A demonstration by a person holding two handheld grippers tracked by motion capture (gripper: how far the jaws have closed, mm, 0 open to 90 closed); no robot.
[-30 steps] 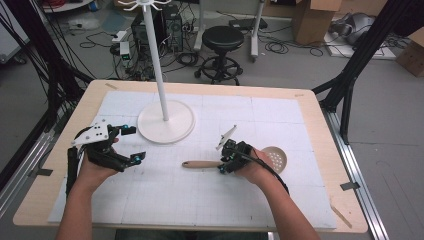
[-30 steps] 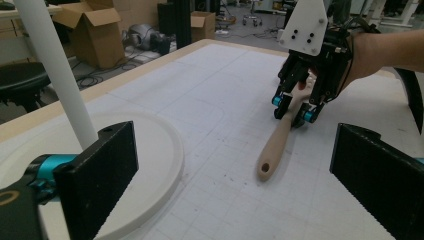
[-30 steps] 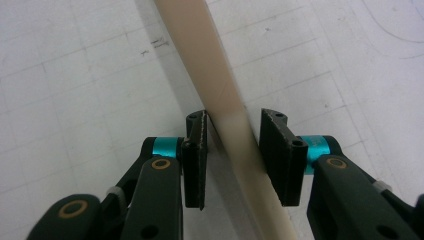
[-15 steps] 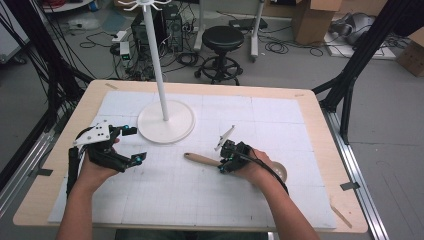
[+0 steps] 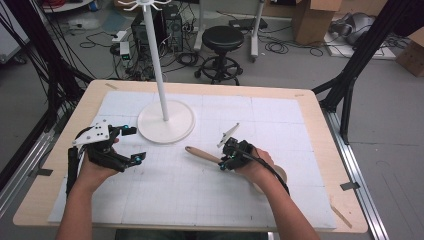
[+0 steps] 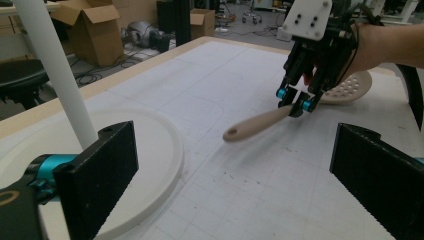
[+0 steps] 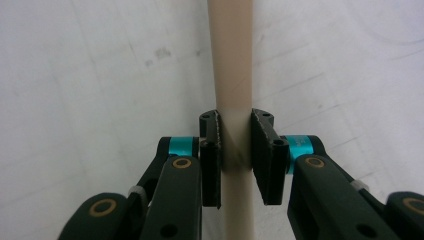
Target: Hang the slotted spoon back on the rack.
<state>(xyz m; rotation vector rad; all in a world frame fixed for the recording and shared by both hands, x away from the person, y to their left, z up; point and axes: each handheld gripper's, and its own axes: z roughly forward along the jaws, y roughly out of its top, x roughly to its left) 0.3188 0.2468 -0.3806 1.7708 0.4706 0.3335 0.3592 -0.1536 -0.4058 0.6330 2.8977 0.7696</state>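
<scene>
One white gridded mat (image 5: 200, 185) covers the wooden table (image 5: 320, 130).

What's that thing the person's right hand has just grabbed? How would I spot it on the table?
Start at the tall white stand on the white mat; just right of its round base lies a beige slotted spoon. The right tool is clamped on its handle. It is the one wooden-coloured thing there, its perforated head lying under the hand.

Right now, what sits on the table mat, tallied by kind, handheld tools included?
Slotted spoon, beige, handle clamped in the right tool: 1
White stand, pole on a round base: 1
Handheld tools, the left tool open near the stand's base: 2
Total: 4
</scene>
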